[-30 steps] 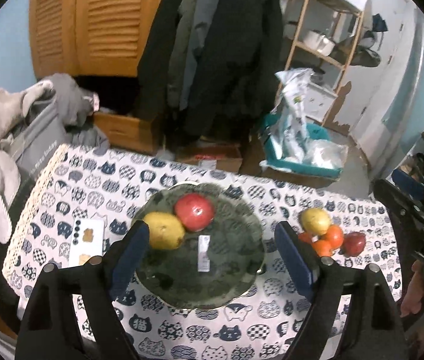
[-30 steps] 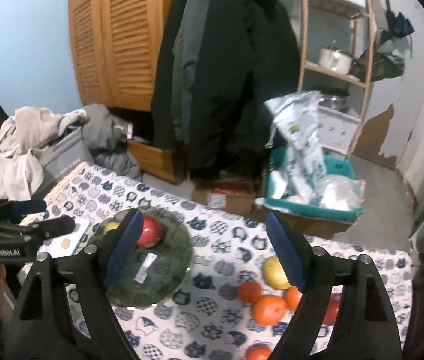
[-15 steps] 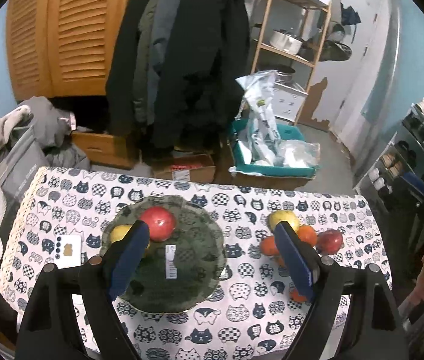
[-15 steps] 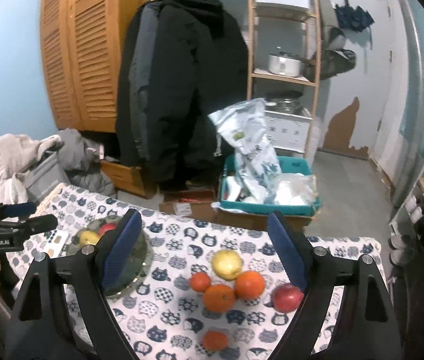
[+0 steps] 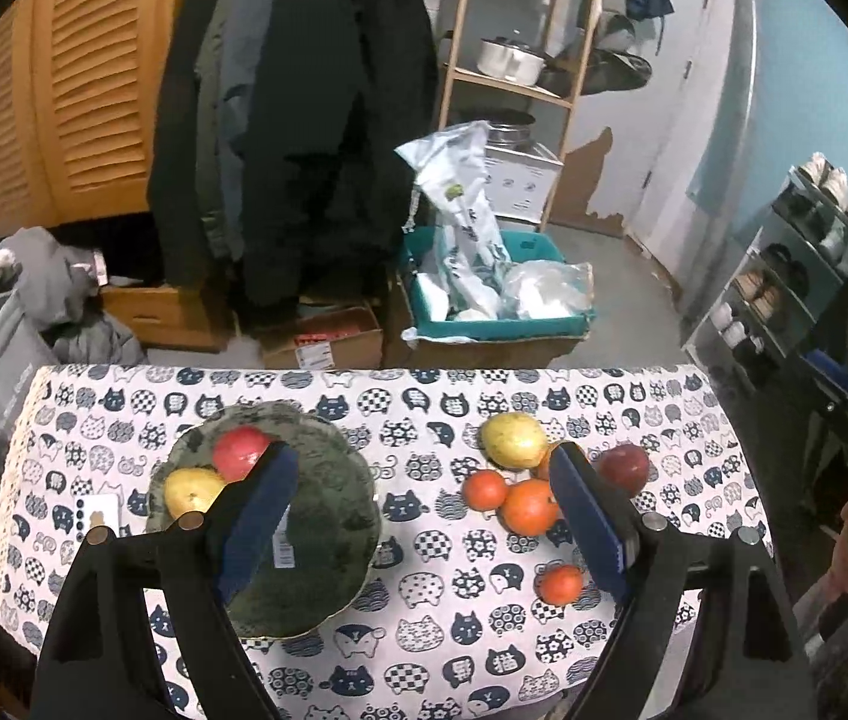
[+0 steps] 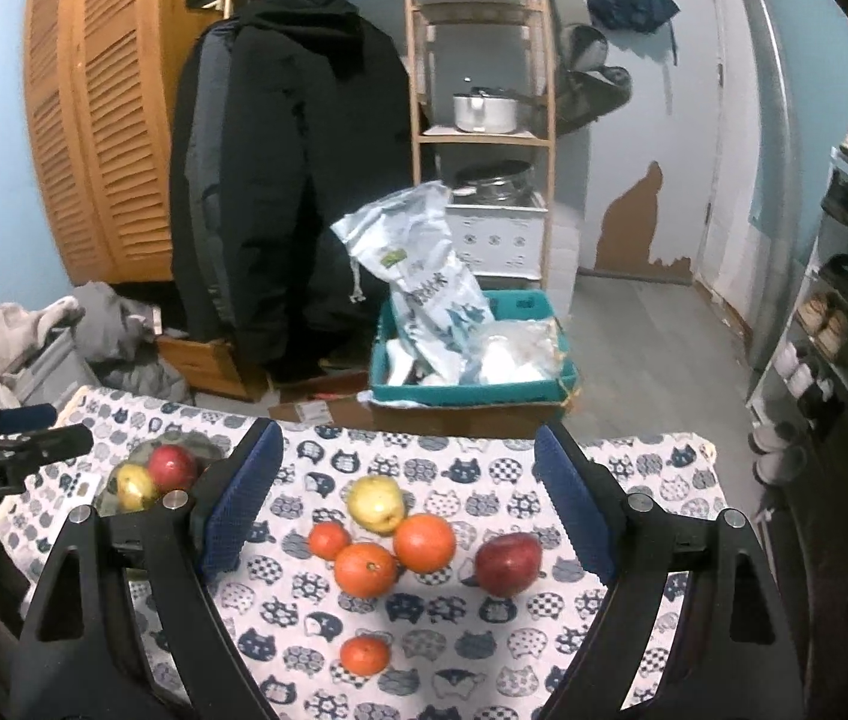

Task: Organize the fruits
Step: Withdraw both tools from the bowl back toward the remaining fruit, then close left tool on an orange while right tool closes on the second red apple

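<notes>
Both grippers hang above the bench with jaws wide apart, gripping nothing: the left gripper (image 5: 418, 516) over the plate (image 5: 328, 516), the right gripper (image 6: 409, 504) over the loose oranges (image 6: 364, 567).

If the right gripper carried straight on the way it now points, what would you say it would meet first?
Probably the loose cluster of fruit: the right gripper, open and empty, is centred over the yellow pear and the oranges on the cat-print tablecloth. Which fruit comes first is unclear without depth.

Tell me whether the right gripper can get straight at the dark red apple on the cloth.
Probably yes. The right gripper is open and empty, and the dark red apple lies apart from the oranges with nothing over it.
</notes>
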